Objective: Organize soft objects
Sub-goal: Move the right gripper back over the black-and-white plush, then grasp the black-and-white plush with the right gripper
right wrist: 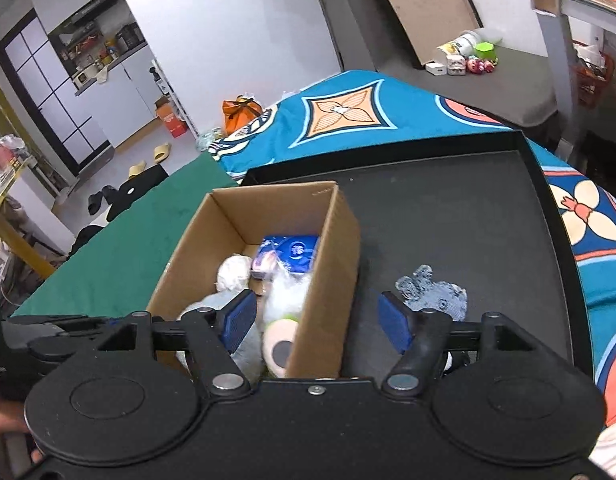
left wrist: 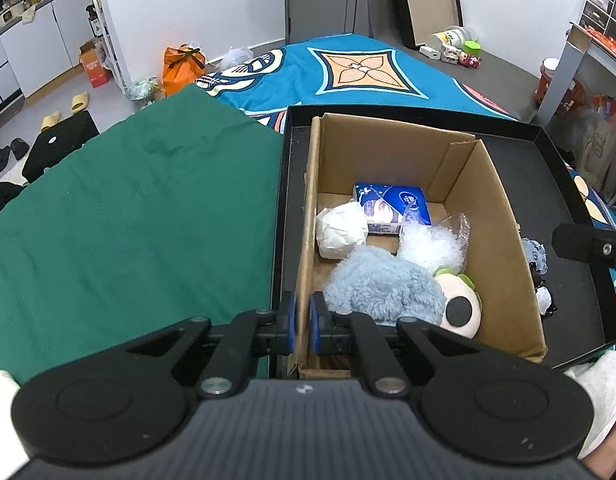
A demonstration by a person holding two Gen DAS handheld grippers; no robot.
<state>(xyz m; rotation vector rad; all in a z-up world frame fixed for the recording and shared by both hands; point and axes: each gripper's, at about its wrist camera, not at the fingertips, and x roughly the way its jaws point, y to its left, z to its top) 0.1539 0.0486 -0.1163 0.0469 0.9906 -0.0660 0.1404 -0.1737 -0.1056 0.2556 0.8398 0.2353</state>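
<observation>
A cardboard box (left wrist: 503,216) stands in a black tray (left wrist: 547,184). Inside lie a blue fluffy plush (left wrist: 379,284), a cream and green plush (left wrist: 461,308), a white paper ball (left wrist: 339,230), a blue tissue pack (left wrist: 391,208) and a clear bag of white filling (left wrist: 431,240). My left gripper (left wrist: 302,326) is shut on the box's left wall. My right gripper (right wrist: 313,320) is open, straddling the box's right wall (right wrist: 327,280). A grey-blue fabric piece (right wrist: 431,292) lies on the tray (right wrist: 487,208) to the right of the box.
A green cloth (left wrist: 128,220) covers the surface left of the tray. A blue patterned blanket (left wrist: 347,68) lies behind it. A small black and white object (left wrist: 543,296) sits on the tray by the box. Shelves stand at the right (left wrist: 603,8).
</observation>
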